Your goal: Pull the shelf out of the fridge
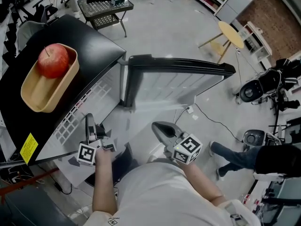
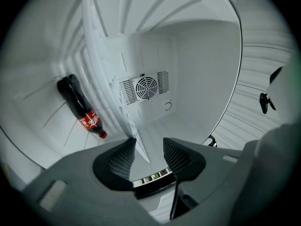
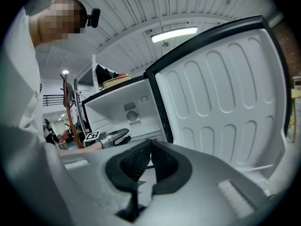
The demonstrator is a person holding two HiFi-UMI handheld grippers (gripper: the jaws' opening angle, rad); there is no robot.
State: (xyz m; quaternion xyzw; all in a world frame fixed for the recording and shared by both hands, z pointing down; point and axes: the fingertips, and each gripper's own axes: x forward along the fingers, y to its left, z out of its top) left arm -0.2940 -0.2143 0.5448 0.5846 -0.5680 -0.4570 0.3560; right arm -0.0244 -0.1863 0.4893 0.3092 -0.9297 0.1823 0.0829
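The white shelf (image 2: 109, 74) runs edge-on from the fridge's back wall toward me, and it also shows as a white grid (image 1: 74, 117) under the fridge's black top. My left gripper (image 2: 147, 149) reaches into the fridge (image 1: 101, 44). It is open, and the shelf's front edge stands between its fingers, close to the left finger (image 2: 120, 158) and apart from the other. The head view puts the left gripper (image 1: 89, 122) at the fridge mouth. My right gripper (image 3: 150, 147) hangs shut and empty before the open door (image 3: 221, 98); the right gripper (image 1: 159, 127) stays outside the fridge.
A dark cola bottle (image 2: 81, 108) lies inside the fridge beside the shelf. A fan vent (image 2: 146, 86) is on the back wall. A tan bowl (image 1: 34, 94) with a red apple (image 1: 52, 60) sits on top. The door (image 1: 178, 86) swings out to the right. A person's leg (image 1: 235, 157) is nearby.
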